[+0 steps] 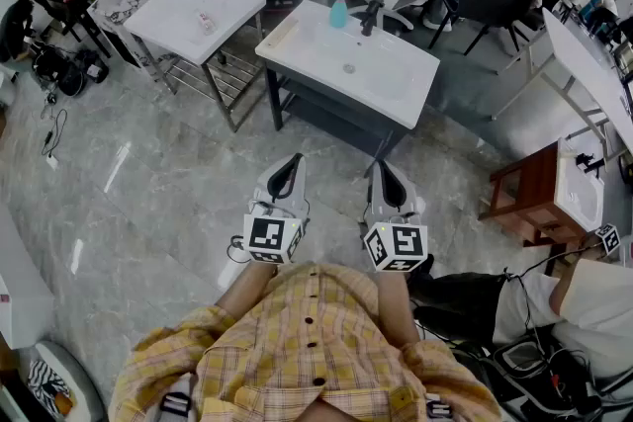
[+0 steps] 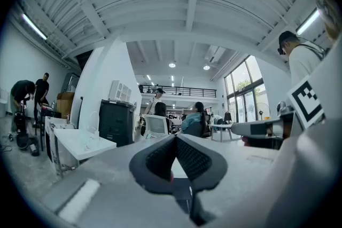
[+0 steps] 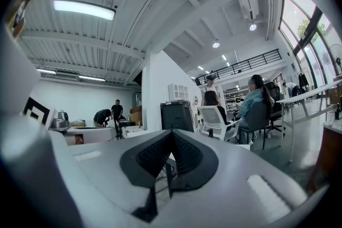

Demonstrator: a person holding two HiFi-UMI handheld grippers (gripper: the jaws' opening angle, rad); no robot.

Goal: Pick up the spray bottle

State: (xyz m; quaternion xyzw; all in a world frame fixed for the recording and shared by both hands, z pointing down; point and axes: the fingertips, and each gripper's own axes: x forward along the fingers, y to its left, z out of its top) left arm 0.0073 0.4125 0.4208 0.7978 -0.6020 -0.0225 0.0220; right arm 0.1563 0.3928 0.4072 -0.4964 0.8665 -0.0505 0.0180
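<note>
The spray bottle [image 1: 338, 12] is small and light blue. It stands upright at the back edge of a white washbasin counter [image 1: 396, 84], beside a black tap [image 1: 371, 16], a few steps ahead of me. My left gripper [image 1: 293, 163] and right gripper [image 1: 382, 171] are held level and side by side in front of my chest, over the floor and well short of the counter. In the left gripper view the jaws of the left gripper [image 2: 175, 139] meet at their tips with nothing between them. The right gripper [image 3: 171, 134] shows the same in its own view.
A second white basin table [image 1: 188, 15] stands to the left of the counter. A wooden stand with a small basin [image 1: 544, 193] is at the right. Office chairs and seated people fill the back. Another person sits low at my right, among cables.
</note>
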